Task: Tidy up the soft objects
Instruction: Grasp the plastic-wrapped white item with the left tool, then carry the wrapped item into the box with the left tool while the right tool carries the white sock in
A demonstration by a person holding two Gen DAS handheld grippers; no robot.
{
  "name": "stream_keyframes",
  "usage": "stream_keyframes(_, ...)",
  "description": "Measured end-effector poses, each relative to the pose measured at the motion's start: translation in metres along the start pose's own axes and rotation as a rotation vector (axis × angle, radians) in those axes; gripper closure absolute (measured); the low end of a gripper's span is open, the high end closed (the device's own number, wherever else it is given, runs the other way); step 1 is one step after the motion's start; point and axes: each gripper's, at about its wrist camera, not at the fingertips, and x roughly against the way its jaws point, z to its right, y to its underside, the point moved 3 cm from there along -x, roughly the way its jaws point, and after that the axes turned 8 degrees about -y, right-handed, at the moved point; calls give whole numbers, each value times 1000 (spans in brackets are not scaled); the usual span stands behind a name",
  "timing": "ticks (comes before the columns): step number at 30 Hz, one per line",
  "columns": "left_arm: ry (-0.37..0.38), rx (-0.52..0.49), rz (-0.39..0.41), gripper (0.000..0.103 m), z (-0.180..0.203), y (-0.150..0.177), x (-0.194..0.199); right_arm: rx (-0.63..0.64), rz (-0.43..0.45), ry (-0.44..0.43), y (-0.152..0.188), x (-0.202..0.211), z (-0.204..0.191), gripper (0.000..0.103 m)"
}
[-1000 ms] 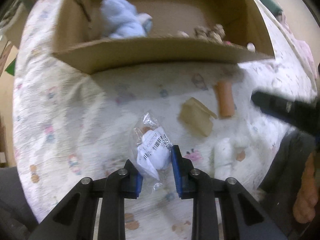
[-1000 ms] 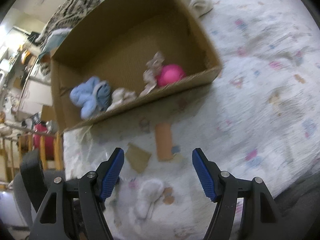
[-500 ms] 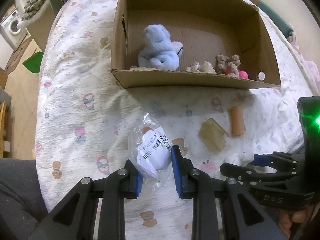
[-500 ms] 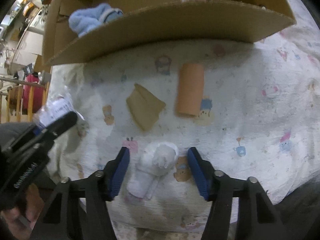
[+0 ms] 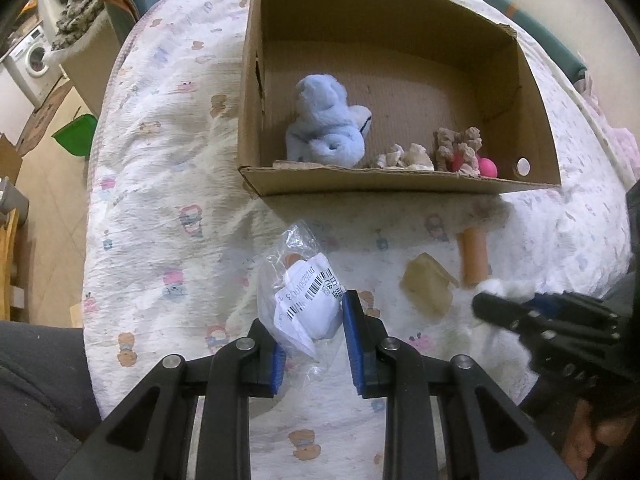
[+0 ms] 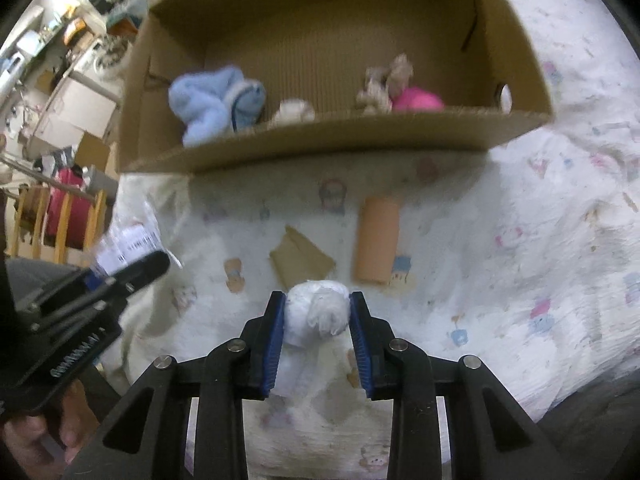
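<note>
My left gripper [image 5: 314,312] is shut on a white soft item in a clear plastic bag [image 5: 308,300] with a barcode label, held above the bed. My right gripper [image 6: 317,312] is shut on a white fluffy soft toy [image 6: 316,312]; it also shows in the left wrist view [image 5: 508,288]. An open cardboard box [image 5: 400,186] lies ahead, holding a blue plush [image 5: 326,126], beige soft pieces [image 5: 408,157], a brown plush [image 5: 458,148] and a pink ball [image 5: 488,167]. The left gripper shows at the left of the right wrist view [image 6: 120,276].
On the patterned white bedspread [image 5: 160,208] lie an orange tube [image 6: 378,238] and a tan folded piece [image 6: 302,256] between the grippers and the box. The bed's left edge drops to a floor with a green bin [image 5: 76,136] and furniture.
My right gripper has closed on the white fluffy toy and lifted it. My left gripper, still holding the bagged item, has pulled back and risen, showing more of the box's inside.
</note>
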Motion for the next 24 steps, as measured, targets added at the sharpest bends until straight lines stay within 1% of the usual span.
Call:
stream_keyframes(6,-38,-7,49,80,-1,-2,7,7,73,-11,-5,15,-2,70)
stream_keyframes(10,-45,-2,76,80,-3,-4,12,5,127,-29,-9,27,-1,70)
stream_keyframes(17,-54,12,155,80,-6,-10,29,-7,214,-50,-17,46,-4,70)
stream_keyframes(22,-62,12,218,80,-8,-20,48,-18,286,-68,-29,67,-1,70)
stream_keyframes(24,-51,13,236,80,-7,-28,55,-24,305,-79,-35,72,0,70)
